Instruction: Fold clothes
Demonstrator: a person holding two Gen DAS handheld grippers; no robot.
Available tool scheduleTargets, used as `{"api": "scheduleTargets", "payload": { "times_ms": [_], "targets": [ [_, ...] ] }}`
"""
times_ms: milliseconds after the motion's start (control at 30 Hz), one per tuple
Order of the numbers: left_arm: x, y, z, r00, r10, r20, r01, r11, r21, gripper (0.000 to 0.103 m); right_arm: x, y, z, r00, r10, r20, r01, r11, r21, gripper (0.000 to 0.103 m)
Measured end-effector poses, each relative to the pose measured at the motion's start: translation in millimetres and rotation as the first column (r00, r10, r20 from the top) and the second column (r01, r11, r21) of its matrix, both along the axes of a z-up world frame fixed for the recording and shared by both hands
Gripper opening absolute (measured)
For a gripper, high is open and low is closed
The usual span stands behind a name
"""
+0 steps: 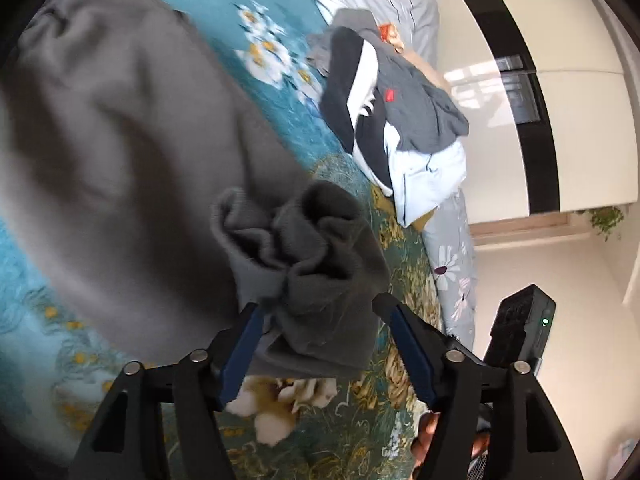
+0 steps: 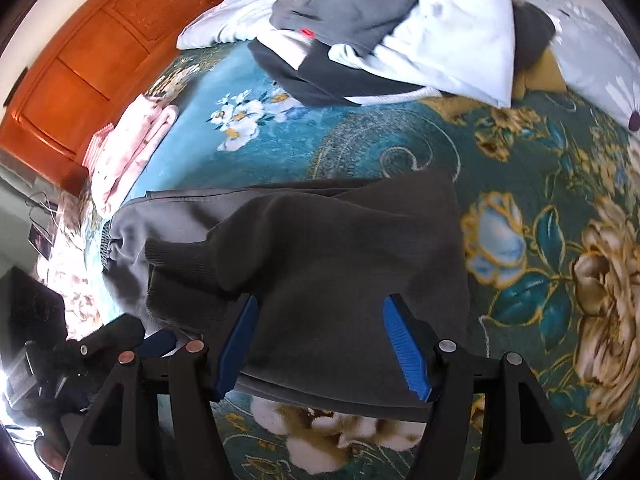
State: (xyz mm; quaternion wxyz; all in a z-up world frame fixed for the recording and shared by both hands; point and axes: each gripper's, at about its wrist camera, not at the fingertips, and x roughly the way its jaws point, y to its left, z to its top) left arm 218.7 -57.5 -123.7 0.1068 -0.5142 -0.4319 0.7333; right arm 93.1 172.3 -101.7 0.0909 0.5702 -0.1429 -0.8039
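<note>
A grey sweatshirt (image 1: pixel 120 152) lies spread on the flowered bedspread (image 1: pixel 248 4); its ribbed cuff end (image 1: pixel 304 248) is bunched between the fingers of my left gripper (image 1: pixel 317 304). Those fingers stand wide apart, so the gripper is open around the bunch. In the right wrist view the same grey sweatshirt (image 2: pixel 344 252) lies partly folded, with a ribbed sleeve cuff (image 2: pixel 180 260) across it. My right gripper (image 2: pixel 322 300) hovers open just over its near edge, with nothing between the blue pads (image 2: pixel 404 344).
A heap of unfolded clothes (image 1: pixel 384 100) sits further along the bed, dark, white and pale blue (image 2: pixel 452 28). A folded pink garment (image 2: pixel 128 148) lies by the orange wooden headboard (image 2: pixel 80 68). A grey flowered quilt (image 1: pixel 452 264) runs along the bed's edge.
</note>
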Motion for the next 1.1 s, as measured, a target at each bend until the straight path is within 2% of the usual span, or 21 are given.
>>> {"api": "scheduleTargets", "payload": {
  "times_ms": [33, 133, 267, 333, 367, 400, 467, 533, 567, 633, 667, 733, 800, 867, 933, 1067, 1100],
  "targets": [
    [-6.5, 4.4, -1.8, 1.000, -0.012, 0.020, 0.013, 0.999, -0.040, 0.073, -0.3, 0.7, 0.2, 1.000, 0.000, -0.003, 0.000, 1.000, 0.001, 0.067],
    [-16.8, 7.4, -13.6, 0.997, -0.002, 0.081, 0.010, 0.996, -0.088, 0.073, -1.7, 4.4, 1.2, 1.000, 0.003, -0.015, -0.003, 1.000, -0.003, 0.067],
    [-22.6, 2.8, -17.4, 0.995, 0.038, 0.093, -0.032, 0.997, -0.064, 0.071, -5.2, 12.1, -1.6, 1.000, -0.019, -0.009, 0.019, 1.000, -0.001, 0.067],
    [-26.7, 3.1, -15.5, 0.996, 0.045, 0.080, -0.038, 0.996, -0.081, 0.069, -7.5, 17.3, -5.9, 0.999, -0.040, 0.008, 0.040, 0.999, -0.005, 0.067],
    [-28.6, 3.4, -14.5, 0.996, 0.046, 0.073, -0.039, 0.995, -0.095, 0.061, -7.9, 18.6, -7.0, 0.999, -0.045, 0.012, 0.046, 0.999, -0.009, 0.067],
    [-30.4, 4.0, -14.7, 0.996, 0.043, 0.073, -0.035, 0.993, -0.114, 0.047, -8.3, 20.4, -7.8, 0.999, -0.050, 0.016, 0.050, 0.999, -0.013, 0.067],
    [-33.3, 5.6, -16.2, 0.996, 0.031, 0.080, -0.019, 0.988, -0.150, 0.031, -8.7, 21.6, -8.1, 0.998, -0.053, 0.017, 0.054, 0.998, -0.012, 0.067],
    [-33.6, 7.6, -12.8, 0.999, -0.002, 0.039, 0.008, 0.989, -0.147, 0.026, -10.0, 22.7, -8.3, 0.998, -0.056, 0.019, 0.056, 0.998, -0.012, 0.067],
    [-33.5, 8.1, -5.0, 0.999, -0.036, -0.007, 0.034, 0.990, -0.135, 0.025, -10.5, 23.3, -8.3, 0.998, -0.058, 0.018, 0.058, 0.998, -0.012, 0.067],
    [-32.8, 0.3, 13.5, 0.994, -0.046, -0.103, 0.040, 0.997, -0.059, 0.024, -11.3, 24.1, -9.0, 0.998, -0.059, 0.017, 0.059, 0.998, -0.011, 0.067],
    [-32.3, -4.7, 21.7, 0.989, -0.041, -0.143, 0.038, 0.999, -0.028, 0.023, -11.7, 25.0, -9.1, 0.998, -0.063, 0.020, 0.063, 0.998, -0.011, 0.067],
    [-30.7, -22.2, 29.6, 0.985, 0.011, -0.174, -0.013, 1.000, -0.009, 0.023, -12.1, 26.6, -8.2, 0.997, -0.071, 0.018, 0.072, 0.997, -0.016, 0.067],
    [-29.4, -40.0, 17.7, 0.990, 0.058, -0.128, -0.059, 0.998, -0.010, 0.023, -13.0, 26.5, -7.6, 0.997, -0.073, 0.019, 0.073, 0.997, -0.006, 0.067],
    [-26.6, -58.3, -12.5, 0.995, 0.098, -0.016, -0.099, 0.995, -0.018, 0.023, -14.1, 24.0, -10.1, 0.997, -0.064, 0.030, 0.064, 0.998, -0.004, 0.067],
    [-20.7, -68.0, -41.3, 0.990, 0.124, 0.071, -0.125, 0.992, 0.012, 0.023, -15.1, 19.8, -13.0, 0.998, -0.052, 0.043, 0.052, 0.999, 0.000, 0.067],
    [-9.4, -73.0, -57.2, 0.981, 0.178, 0.076, -0.185, 0.978, 0.098, 0.023, -17.9, 4.5, -5.9, 1.000, 0.013, 0.008, -0.013, 1.000, 0.007, 0.067],
    [-11.2, -71.8, -55.4, 0.984, 0.166, 0.068, -0.172, 0.981, 0.093, 0.024, -19.9, -0.7, -2.3, 0.999, 0.039, -0.011, -0.039, 0.999, 0.013, 0.067]
  ]
}}
